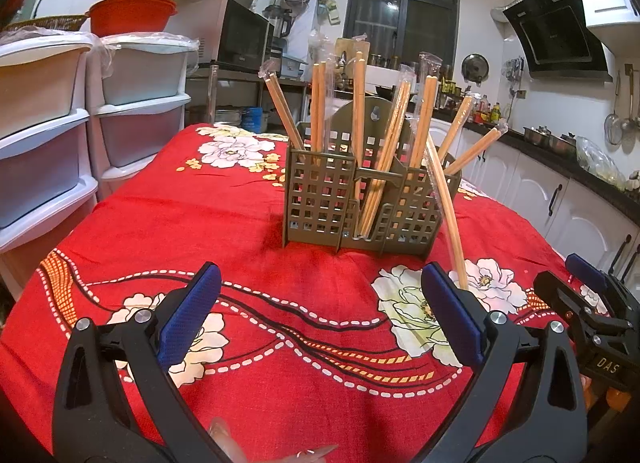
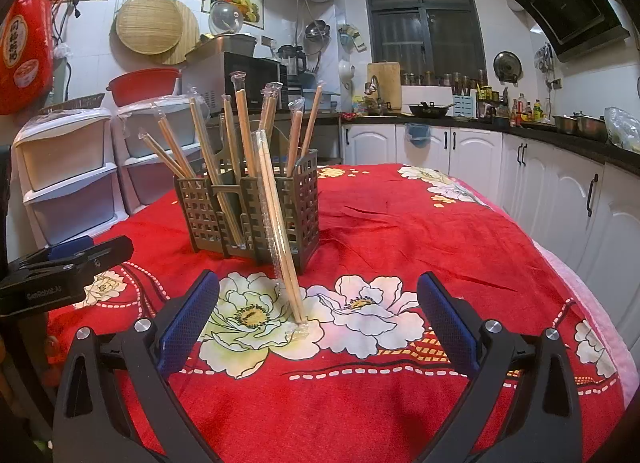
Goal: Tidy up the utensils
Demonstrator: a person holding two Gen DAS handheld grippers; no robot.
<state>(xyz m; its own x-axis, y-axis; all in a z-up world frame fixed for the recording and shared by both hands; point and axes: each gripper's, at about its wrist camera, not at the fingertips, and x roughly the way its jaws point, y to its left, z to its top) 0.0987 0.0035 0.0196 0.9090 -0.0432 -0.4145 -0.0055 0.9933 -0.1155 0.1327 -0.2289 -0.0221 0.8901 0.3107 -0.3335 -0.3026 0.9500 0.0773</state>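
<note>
One wrapped pair of chopsticks (image 2: 280,231) is left outside the holder (image 2: 256,219): its lower end is planted on the red flowered tablecloth (image 2: 400,231) and its upper part is leaned against the front of the holder, just beside the rim. The other wrapped pairs (image 1: 360,111) are stood inside the compartments, fanned out at different angles. The holder itself is set near the middle of the table.

The right tongs (image 2: 318,317) are held wide open with nothing between the pads, and the foot of the leaning pair is seen just ahead of the gap. The left tongs (image 1: 320,303) are likewise spread wide and empty, held low over the cloth and apart from the holder.

The task is judged nearly done, with this one pair probably still to be lifted in. Several slips can be foreseen. The plastic sleeve may be pinched instead of the sticks, so that the pair slides or twists in the grip. If the pair is nudged before it is clamped, it may be tipped sideways and dropped flat on the cloth. The light holder may be pushed or toppled if it is struck while unsteadied, and the loosely leaning pairs inside could be knocked out when the last one is threaded between them.
</note>
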